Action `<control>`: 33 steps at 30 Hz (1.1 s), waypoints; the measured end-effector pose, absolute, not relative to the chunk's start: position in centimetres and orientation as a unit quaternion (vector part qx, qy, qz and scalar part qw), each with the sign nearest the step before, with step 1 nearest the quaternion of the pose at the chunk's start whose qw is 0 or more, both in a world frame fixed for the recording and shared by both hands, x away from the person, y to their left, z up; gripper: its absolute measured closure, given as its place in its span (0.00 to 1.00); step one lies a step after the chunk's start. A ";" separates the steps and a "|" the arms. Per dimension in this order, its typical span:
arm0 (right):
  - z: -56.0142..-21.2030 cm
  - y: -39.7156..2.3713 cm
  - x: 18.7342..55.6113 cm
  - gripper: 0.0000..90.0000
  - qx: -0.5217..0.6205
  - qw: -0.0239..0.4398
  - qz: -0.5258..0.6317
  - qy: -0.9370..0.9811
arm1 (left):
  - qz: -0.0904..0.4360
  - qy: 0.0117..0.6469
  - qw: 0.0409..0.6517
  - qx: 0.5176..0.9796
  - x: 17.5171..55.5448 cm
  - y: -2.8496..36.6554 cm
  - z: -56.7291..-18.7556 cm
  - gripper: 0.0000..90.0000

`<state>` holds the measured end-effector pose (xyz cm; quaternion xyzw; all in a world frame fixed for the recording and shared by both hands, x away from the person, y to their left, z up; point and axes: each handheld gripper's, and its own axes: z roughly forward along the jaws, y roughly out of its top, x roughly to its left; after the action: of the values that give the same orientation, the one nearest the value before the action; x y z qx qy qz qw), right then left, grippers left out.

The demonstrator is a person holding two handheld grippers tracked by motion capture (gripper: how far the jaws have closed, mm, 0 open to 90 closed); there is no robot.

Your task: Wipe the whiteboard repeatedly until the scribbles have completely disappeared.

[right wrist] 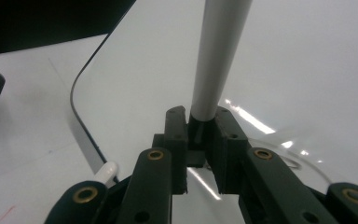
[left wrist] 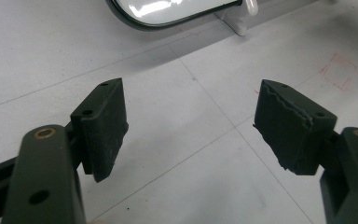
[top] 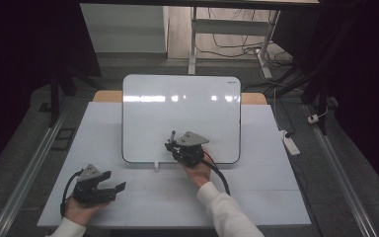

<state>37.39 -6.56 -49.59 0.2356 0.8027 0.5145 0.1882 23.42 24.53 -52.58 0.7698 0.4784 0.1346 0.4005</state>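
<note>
We see the right hand-held gripper (top: 173, 143) pinching a white marker (right wrist: 216, 56) over the still-blank whiteboard (top: 177, 106); writing looks yet to begin. The left hand-held gripper (top: 113, 181) rests spread, empty, on the tabletop (top: 266, 187).

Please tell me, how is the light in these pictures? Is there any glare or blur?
High view: dark at both sides, with a band of glare near the top of the whiteboard. Left gripper view: even light, fingers fairly sharp, a bright reflection on the board's corner. Right gripper view: the marker is soft and out of focus, with bright streaks on the board beside it.
</note>
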 end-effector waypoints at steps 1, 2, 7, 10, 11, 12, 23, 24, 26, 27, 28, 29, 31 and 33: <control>-49.4 -7.1 37.8 0.86 0.252 0.188 0.527 0.789 | 0.136 0.479 0.402 0.768 23.4 24.5 -52.6 0.28; -49.2 -7.6 38.1 0.86 0.267 0.194 0.536 0.777 | 0.136 0.480 0.402 0.768 23.4 24.6 -52.6 0.28; -49.6 -6.9 37.4 0.86 0.251 0.184 0.526 0.792 | 0.134 0.479 0.400 0.770 23.5 24.5 -52.6 0.28; -49.6 -7.2 37.8 0.86 0.246 0.183 0.528 0.792 | 0.135 0.479 0.401 0.769 23.4 24.5 -52.6 0.28; -49.3 -7.5 38.0 0.86 0.259 0.191 0.535 0.781 | 0.136 0.480 0.401 0.768 23.4 24.5 -52.6 0.28; -49.2 -7.8 38.3 0.86 0.270 0.196 0.542 0.771 | 0.135 0.480 0.401 0.768 23.4 24.6 -52.6 0.28; -49.2 -6.8 38.5 0.86 0.273 0.187 0.555 0.763 | 0.134 0.481 0.400 0.768 23.5 24.5 -52.6 0.28; -49.2 -6.6 38.4 0.86 0.270 0.190 0.550 0.767 | 0.134 0.481 0.400 0.769 23.5 24.5 -52.7 0.28; -49.6 -6.4 37.9 0.86 0.249 0.180 0.539 0.784 | 0.133 0.480 0.399 0.770 23.5 24.5 -52.7 0.28; -49.6 -6.5 37.8 0.86 0.243 0.179 0.533 0.790 | 0.134 0.480 0.399 0.769 23.5 24.5 -52.7 0.28; -49.5 -6.9 38.0 0.86 0.242 0.182 0.529 0.792 | 0.134 0.480 0.400 0.769 23.4 24.5 -52.6 0.28; -49.2 -7.5 38.2 0.86 0.254 0.191 0.534 0.784 | 0.135 0.481 0.401 0.768 23.4 24.5 -52.6 0.28; -48.7 -8.8 38.7 0.86 0.286 0.198 0.547 0.762 | 0.135 0.481 0.400 0.769 23.4 24.5 -52.6 0.28; -48.8 -8.8 38.4 0.86 0.283 0.198 0.541 0.767 | 0.135 0.480 0.399 0.770 23.5 24.4 -52.6 0.28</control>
<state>38.40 -8.75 -48.78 0.2832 0.7670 0.5407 0.1979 23.48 24.40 -52.62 0.7698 0.4796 0.1354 0.3988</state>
